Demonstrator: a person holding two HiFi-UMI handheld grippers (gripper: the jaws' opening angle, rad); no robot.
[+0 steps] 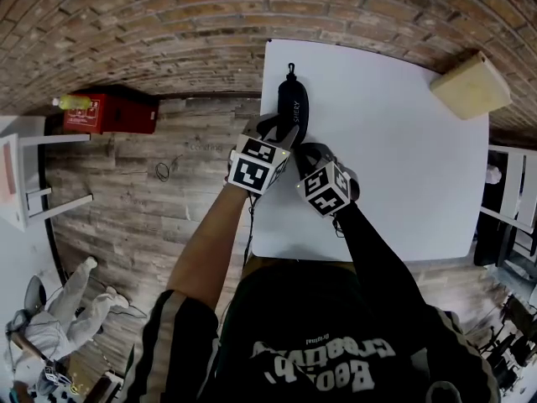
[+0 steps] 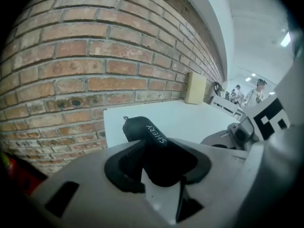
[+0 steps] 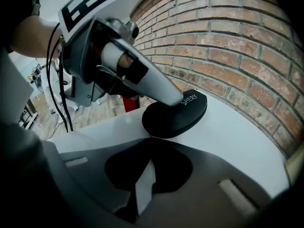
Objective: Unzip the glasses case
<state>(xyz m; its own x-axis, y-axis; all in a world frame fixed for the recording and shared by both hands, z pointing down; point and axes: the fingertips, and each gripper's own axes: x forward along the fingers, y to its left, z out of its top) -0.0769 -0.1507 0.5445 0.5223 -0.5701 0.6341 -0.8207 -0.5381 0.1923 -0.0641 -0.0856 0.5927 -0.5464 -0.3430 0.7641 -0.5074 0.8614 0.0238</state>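
A black glasses case point(image 1: 294, 99) with white lettering lies near the left edge of the white table point(image 1: 403, 166), a small clip at its far end. My left gripper point(image 1: 281, 129) reaches over the case's near end. In the left gripper view the case point(image 2: 147, 132) sits between the parted jaws of that gripper point(image 2: 161, 161), which is open. My right gripper point(image 1: 309, 151) is just to the right and nearer. In the right gripper view its tips point(image 3: 151, 139) are shut and meet right at the near rim of the case point(image 3: 175, 115). Whether they pinch the zip pull is hidden.
A beige block point(image 1: 470, 84) sits on the table's far right corner. A brick wall point(image 1: 210, 23) runs behind the table. On the wooden floor to the left stand a red box point(image 1: 109, 113) and white furniture point(image 1: 25, 183). The table's left edge point(image 1: 262, 183) is close to both grippers.
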